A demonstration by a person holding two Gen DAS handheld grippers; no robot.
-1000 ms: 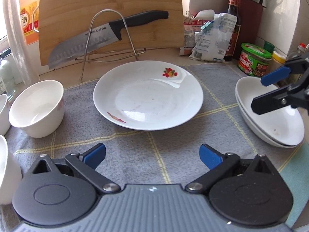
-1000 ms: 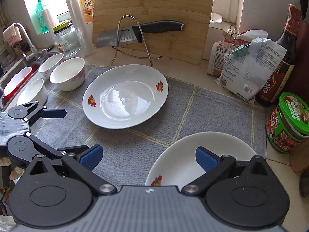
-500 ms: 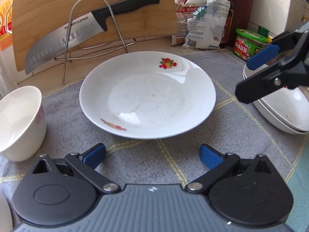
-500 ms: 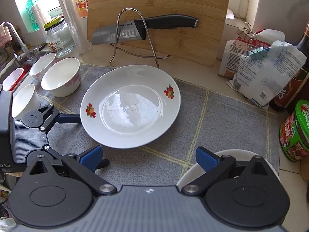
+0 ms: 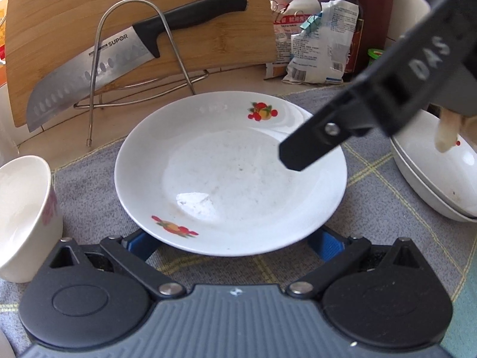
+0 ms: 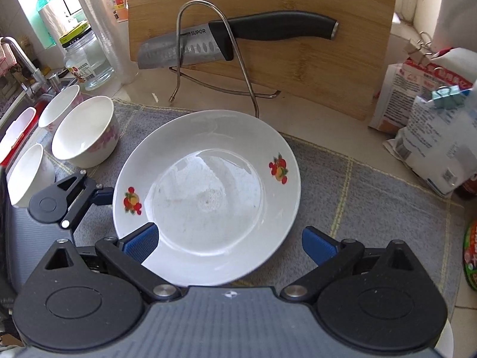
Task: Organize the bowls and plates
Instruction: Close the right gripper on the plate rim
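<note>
A white plate with fruit prints (image 5: 232, 173) lies on the grey cloth (image 5: 387, 208); it also shows in the right wrist view (image 6: 208, 197). My left gripper (image 5: 232, 243) is open, its blue pads tucked under the plate's near rim. My right gripper (image 6: 229, 246) is open, with the plate's near rim between its fingers; one right finger (image 5: 316, 143) hangs over the plate's right side. Two stacked white plates (image 5: 441, 179) sit at the right. Three white bowls (image 6: 85, 131) stand at the left.
A wooden cutting board (image 6: 268, 29) leans at the back with a knife (image 6: 238, 38) on a wire stand (image 6: 214, 59). Food bags (image 6: 432, 125), a sauce bottle (image 5: 351, 21), a glass jar (image 6: 86, 56) and the sink tap (image 6: 21, 59) surround the cloth.
Both grippers have moved in on the plate. The left pads now sit under its near rim. The right gripper left the stacked plates and now frames the plate from the right.
</note>
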